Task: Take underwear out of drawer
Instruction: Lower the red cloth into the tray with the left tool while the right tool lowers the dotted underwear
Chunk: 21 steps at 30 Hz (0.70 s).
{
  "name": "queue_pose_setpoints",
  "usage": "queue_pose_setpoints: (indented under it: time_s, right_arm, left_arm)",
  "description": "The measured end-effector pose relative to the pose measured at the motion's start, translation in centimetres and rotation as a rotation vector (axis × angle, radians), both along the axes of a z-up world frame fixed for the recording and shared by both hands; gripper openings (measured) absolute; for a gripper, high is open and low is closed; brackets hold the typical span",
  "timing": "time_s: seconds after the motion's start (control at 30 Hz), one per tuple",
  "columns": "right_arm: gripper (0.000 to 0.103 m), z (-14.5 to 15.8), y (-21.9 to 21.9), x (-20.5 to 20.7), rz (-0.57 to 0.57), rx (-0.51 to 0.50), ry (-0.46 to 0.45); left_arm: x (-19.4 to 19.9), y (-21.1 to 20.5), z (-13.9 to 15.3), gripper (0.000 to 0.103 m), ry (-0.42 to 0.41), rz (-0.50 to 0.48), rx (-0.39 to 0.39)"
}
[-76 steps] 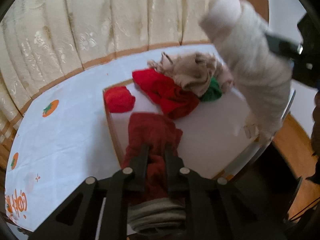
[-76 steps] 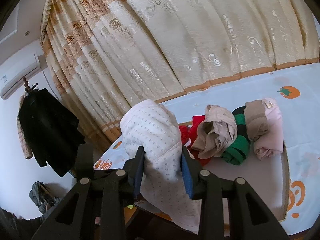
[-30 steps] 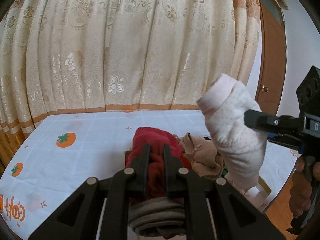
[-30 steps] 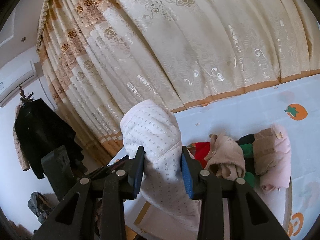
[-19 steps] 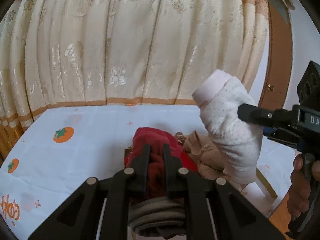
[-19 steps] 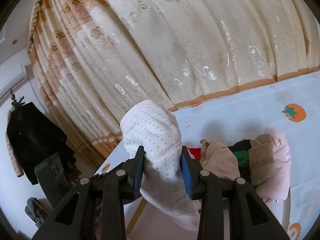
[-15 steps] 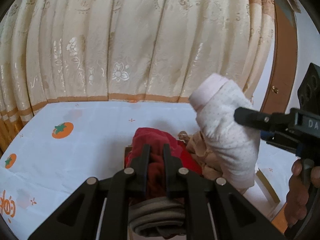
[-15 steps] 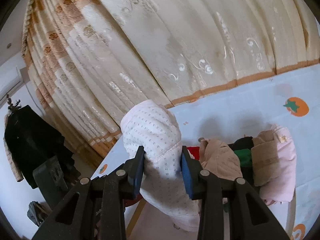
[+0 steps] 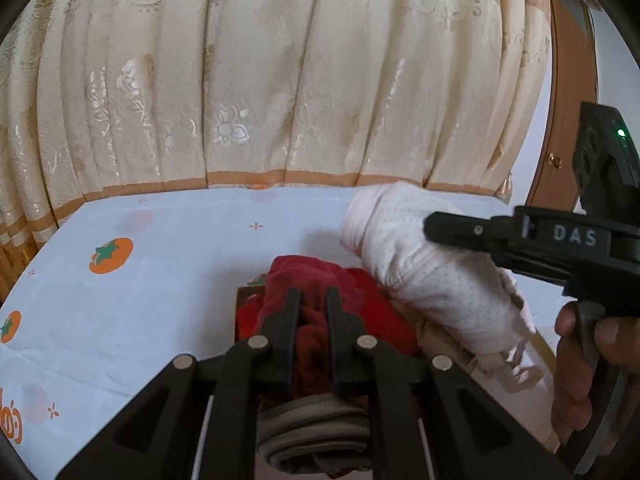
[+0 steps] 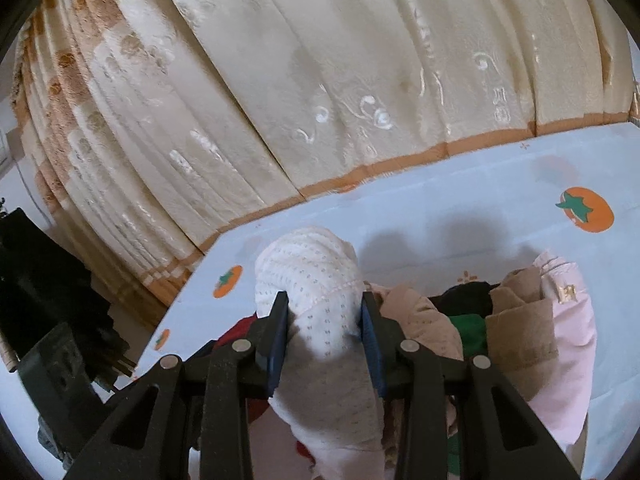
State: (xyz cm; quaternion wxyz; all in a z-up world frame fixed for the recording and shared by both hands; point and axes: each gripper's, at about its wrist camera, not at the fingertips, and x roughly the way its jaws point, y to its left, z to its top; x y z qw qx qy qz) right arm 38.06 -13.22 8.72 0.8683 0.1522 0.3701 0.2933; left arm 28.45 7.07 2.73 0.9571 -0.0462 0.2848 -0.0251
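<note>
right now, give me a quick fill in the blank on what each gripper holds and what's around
The left gripper is shut on a dark ___ garment.
The right gripper is shut on a white ___ garment.
The cloth is printed with orange ___.
Behind it hangs a cream ___.

Missing words: red; dotted; tomatoes; curtain

Cream patterned curtain (image 9: pixel 280 80) with an orange hem fills the upper frame. Below it, bench under a white cloth (image 9: pixel 160 280) printed with orange fruit. Brown door frame (image 9: pixel 568 100) at right edge.
</note>
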Motion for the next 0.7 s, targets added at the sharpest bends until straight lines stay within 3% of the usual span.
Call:
queue_pose_setpoints:
  time_s: [0.7]
  right_arm:
    - [0.038,-1.9,1.9,2.4,0.016,-0.038,0.051]
  left_arm:
    - [1.5,-0.9,-1.7,0.010,0.070,-0.002,0.061]
